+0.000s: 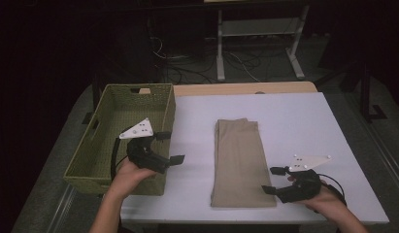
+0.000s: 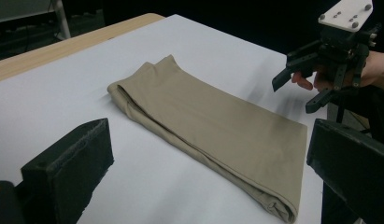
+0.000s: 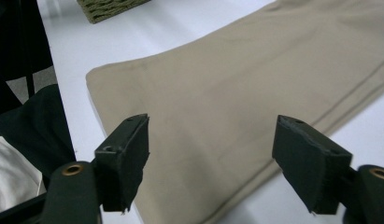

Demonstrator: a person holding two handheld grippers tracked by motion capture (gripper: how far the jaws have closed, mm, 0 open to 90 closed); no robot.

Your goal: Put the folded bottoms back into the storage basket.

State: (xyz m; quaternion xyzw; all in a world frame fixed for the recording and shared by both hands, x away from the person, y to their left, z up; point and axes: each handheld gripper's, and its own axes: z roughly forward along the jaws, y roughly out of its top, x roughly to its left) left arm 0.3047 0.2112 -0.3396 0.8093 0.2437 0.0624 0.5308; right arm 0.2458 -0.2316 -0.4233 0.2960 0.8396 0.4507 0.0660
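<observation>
Folded trousers (image 1: 242, 162): flat, near the desk's front edge.
Left gripper (image 1: 170, 146): jaws apart, empty.
Right gripper (image 1: 274, 179): jaws apart, beside the near right corner.
Risk: a one-layer pinch would unfold the stack.

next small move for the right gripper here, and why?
Probably ease the right gripper forward and down onto the near corner of the folded tan cloth. Its jaws stand open and empty, aimed at that edge, not yet touching. The left gripper, also open, sits farther off by the basket.
</observation>
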